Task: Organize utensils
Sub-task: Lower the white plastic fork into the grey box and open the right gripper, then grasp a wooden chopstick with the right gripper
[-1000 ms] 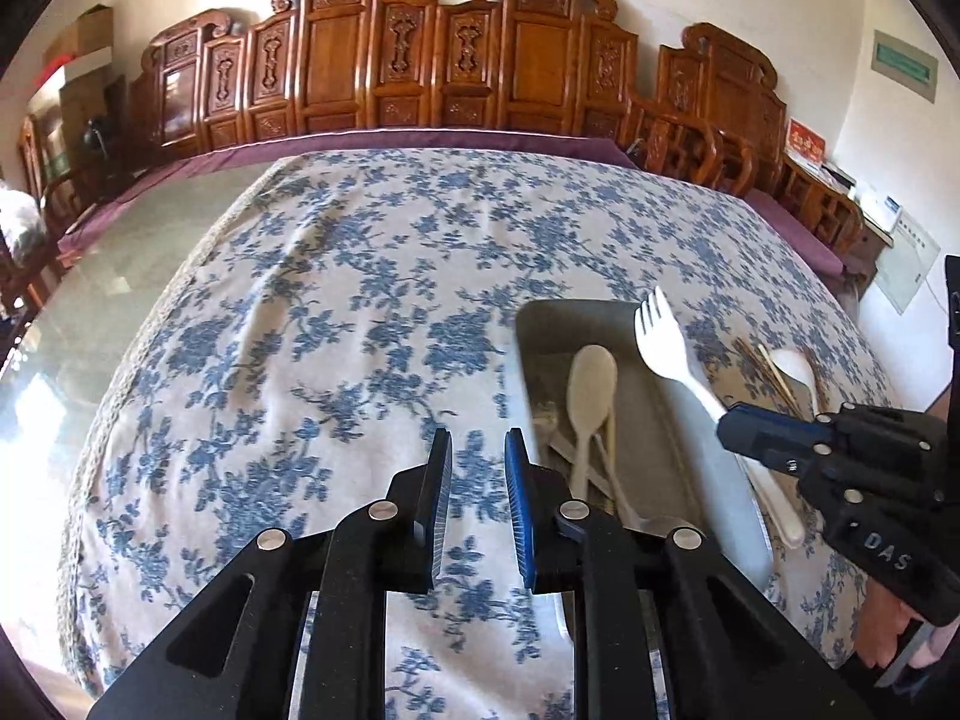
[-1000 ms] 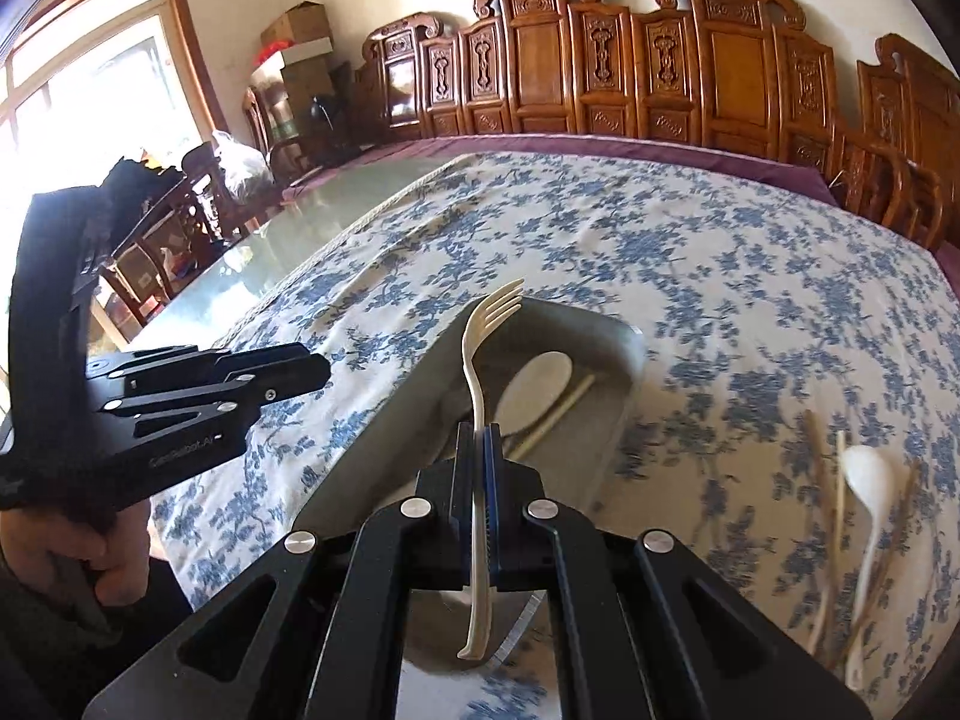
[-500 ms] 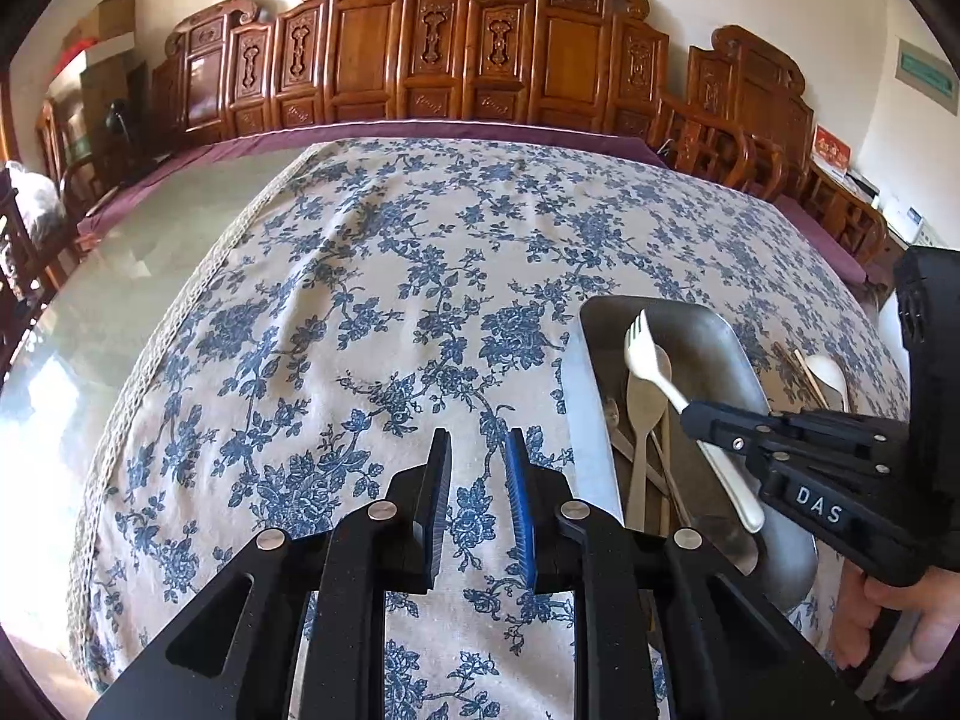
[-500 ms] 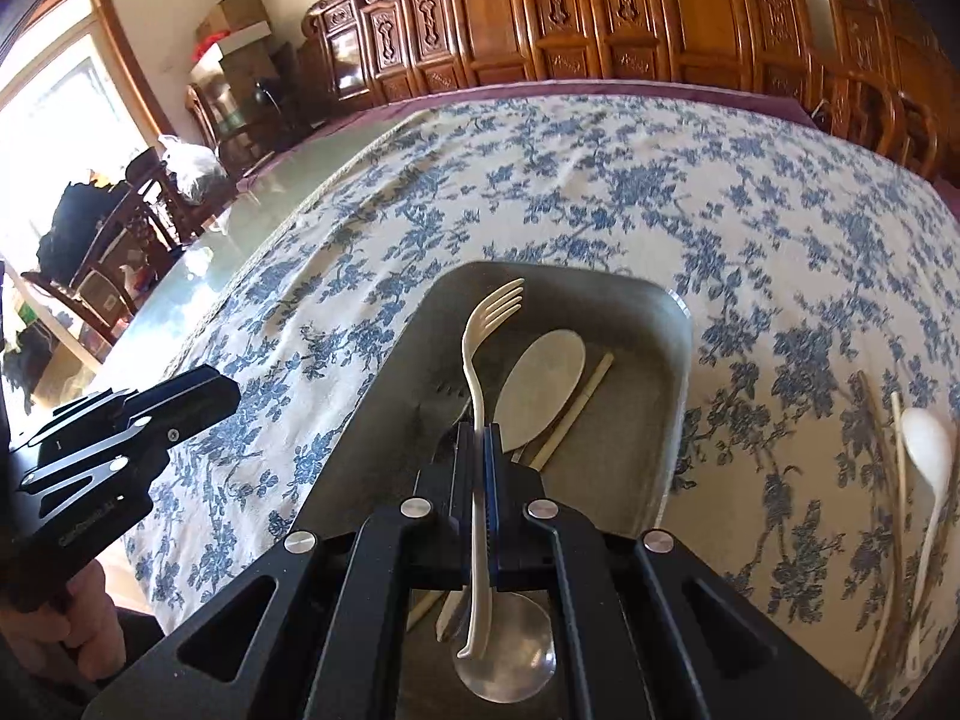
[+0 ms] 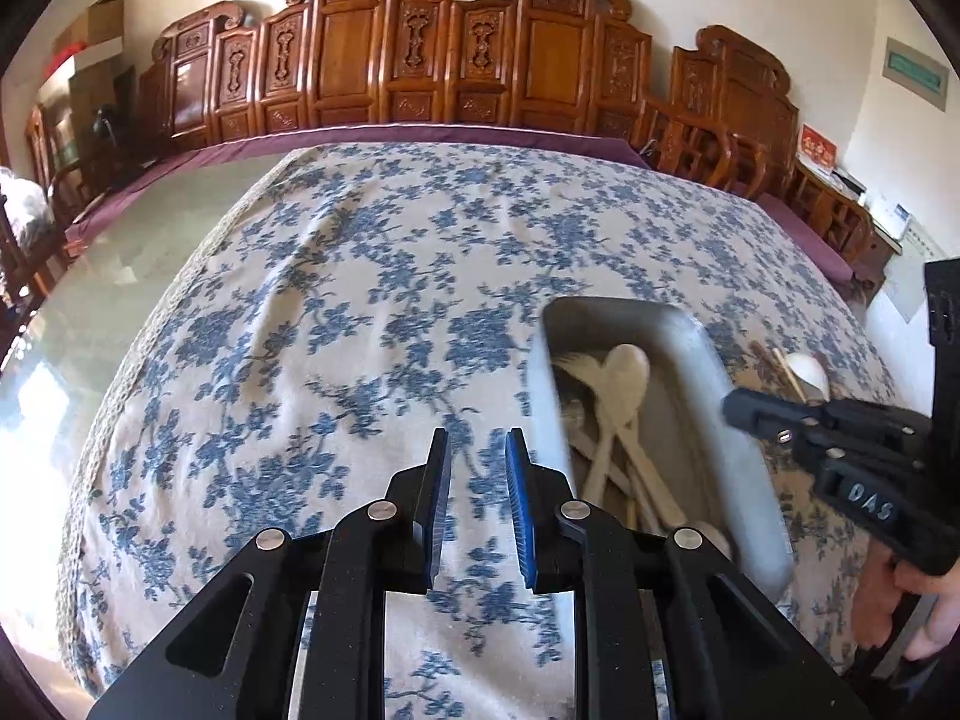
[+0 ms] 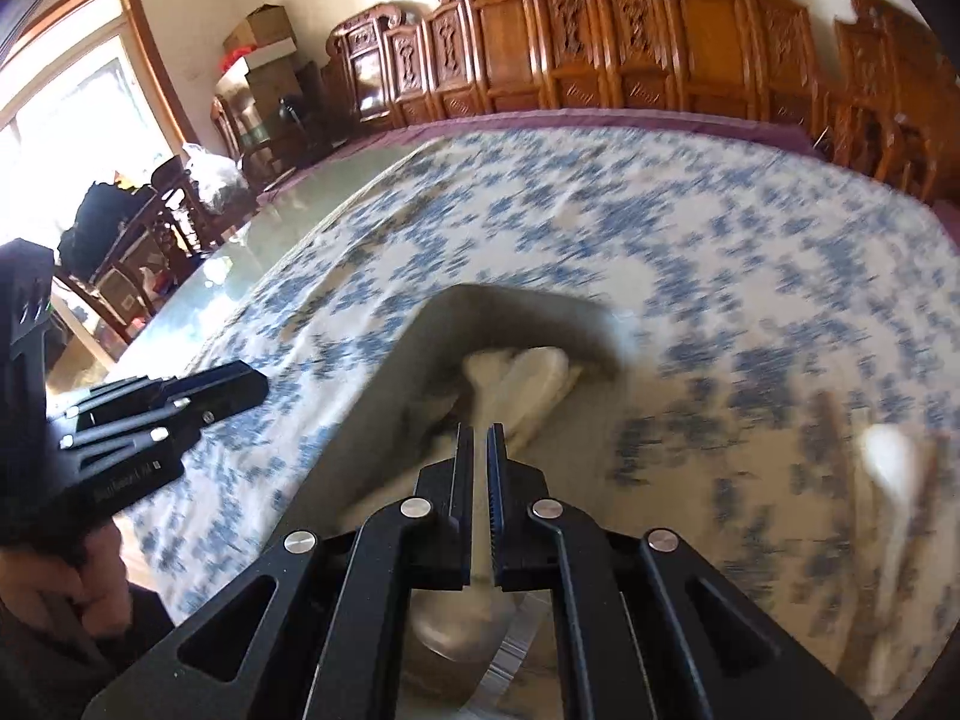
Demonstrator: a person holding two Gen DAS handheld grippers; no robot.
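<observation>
- Right gripper (image 6: pixel 479 450), jaws slightly parted above the tray (image 6: pixel 384 396): the blurred fork (image 6: pixel 489 384) ahead could snag.
- Left gripper (image 5: pixel 477 480), jaws released, empty.

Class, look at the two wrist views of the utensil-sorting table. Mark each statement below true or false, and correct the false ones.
1. The cream fork lies inside the grey tray. True.
2. The left gripper is shut on a spoon. False: its jaws stand apart with nothing between them, over the blue floral tablecloth.
3. A white spoon lies on the cloth outside the tray, beside chopsticks. True.
4. The right gripper grips the fork. False: a narrow gap shows between its jaws, and the left wrist view shows nothing held.
5. The tray holds only the fork. False: a cream spoon and other utensils also lie in it.
</observation>
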